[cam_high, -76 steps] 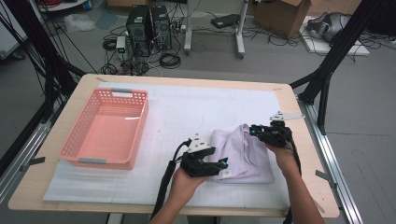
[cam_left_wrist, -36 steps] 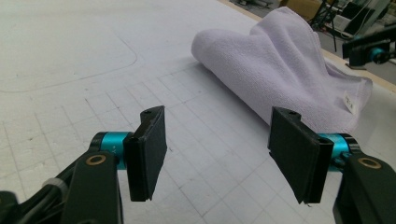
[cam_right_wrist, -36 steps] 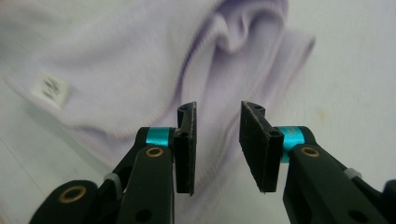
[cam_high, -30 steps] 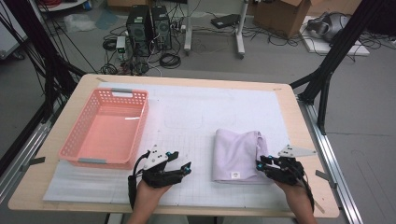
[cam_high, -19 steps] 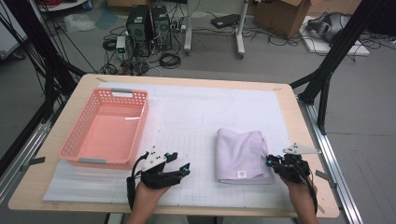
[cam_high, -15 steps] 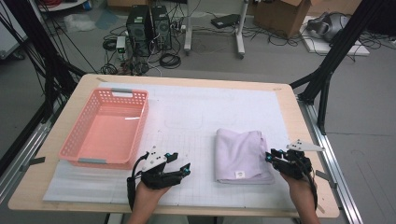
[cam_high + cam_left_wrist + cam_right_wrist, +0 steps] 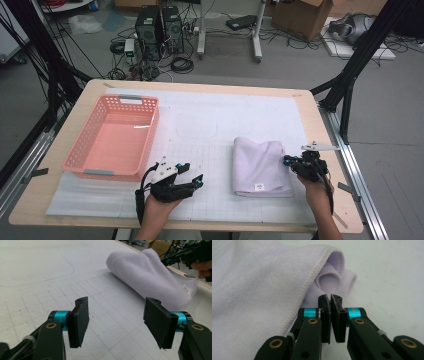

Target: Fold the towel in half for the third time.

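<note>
Cables, computer towers and cardboard boxes are scattered over the grey floor behind a wooden bench that is covered by a white gridded mat. On the right half of the mat a folded lilac towel is laid flat, with its small label toward the person. A pink plastic basket is set at the left side of the mat, well apart from the towel. The right gripper is held at the towel's right edge; its jaws have just been closing and are seen pressed together in the right gripper view, just in front of the hemmed, looped corner, with no cloth visibly caught between them. The left gripper is rested on the mat between basket and towel, its jaws standing apart with nothing between them. The folding appears to be finished or nearly so, and the step in hand is judged to be a tidying or lifting of the right edge. For the next move, the edge would probably have to be pinched properly before the towel is carried to the basket.
</note>
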Demonstrator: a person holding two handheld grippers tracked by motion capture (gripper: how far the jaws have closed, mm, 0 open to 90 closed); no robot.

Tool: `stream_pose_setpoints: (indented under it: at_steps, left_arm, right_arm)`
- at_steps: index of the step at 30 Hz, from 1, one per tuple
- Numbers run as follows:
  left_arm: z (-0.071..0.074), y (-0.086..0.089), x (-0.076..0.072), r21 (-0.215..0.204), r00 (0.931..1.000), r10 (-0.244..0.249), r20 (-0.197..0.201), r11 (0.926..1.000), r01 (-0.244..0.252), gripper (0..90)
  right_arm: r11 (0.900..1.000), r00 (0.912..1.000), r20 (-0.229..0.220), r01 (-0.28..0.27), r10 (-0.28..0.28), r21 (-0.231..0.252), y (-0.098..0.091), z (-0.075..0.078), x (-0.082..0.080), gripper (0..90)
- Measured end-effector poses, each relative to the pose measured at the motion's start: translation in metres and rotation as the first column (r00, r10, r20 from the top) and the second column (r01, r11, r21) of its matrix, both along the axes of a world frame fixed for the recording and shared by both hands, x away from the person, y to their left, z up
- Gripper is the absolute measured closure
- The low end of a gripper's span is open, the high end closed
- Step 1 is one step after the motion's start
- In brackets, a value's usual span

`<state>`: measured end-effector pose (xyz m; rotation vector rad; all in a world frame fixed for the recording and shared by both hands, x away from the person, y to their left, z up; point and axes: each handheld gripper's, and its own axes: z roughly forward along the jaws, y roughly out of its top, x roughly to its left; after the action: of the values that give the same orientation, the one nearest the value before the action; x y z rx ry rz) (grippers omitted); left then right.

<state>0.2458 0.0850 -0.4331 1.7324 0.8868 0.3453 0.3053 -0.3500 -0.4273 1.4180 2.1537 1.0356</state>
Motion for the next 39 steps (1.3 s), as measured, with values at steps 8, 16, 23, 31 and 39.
stream_pose_setpoints:
  at_steps: [8, 16, 23, 31, 39]
  left_arm:
    - [0.0, 0.0, 0.0, -0.002, 1.0, 0.004, 0.003, 1.0, -0.004, 37.5]
    - [0.0, 0.002, -0.001, -0.006, 1.0, 0.009, 0.001, 0.9999, -0.009, 37.6]
    - [0.0, 0.004, 0.0, -0.008, 0.9999, 0.015, 0.001, 0.9999, -0.015, 37.5]
    - [0.001, 0.003, -0.001, -0.009, 0.9998, 0.018, 0.002, 0.9998, -0.018, 37.5]
    - [0.001, 0.005, -0.001, -0.009, 0.9998, 0.02, 0.002, 0.9998, -0.02, 37.5]
  right_arm:
    - [0.9928, 0.9935, 0.109, -0.045, 0.033, 0.111, 0.001, 0.013, -0.018, 61.5]
    - [0.9928, 0.9942, -0.017, -0.105, 0.106, 0.058, 0.029, -0.008, -0.023, 67.9]
    - [0.9971, 0.9979, 0.057, -0.036, 0.032, 0.066, 0.005, 0.018, -0.04, 85.8]
    - [0.9995, 0.9991, -0.034, -0.022, 0.023, 0.02, 0.0, 0.013, -0.051, 63.3]
    - [0.9992, 0.9889, 0.148, -0.016, 0.01, 0.037, 0.006, 0.03, -0.021, 56.6]
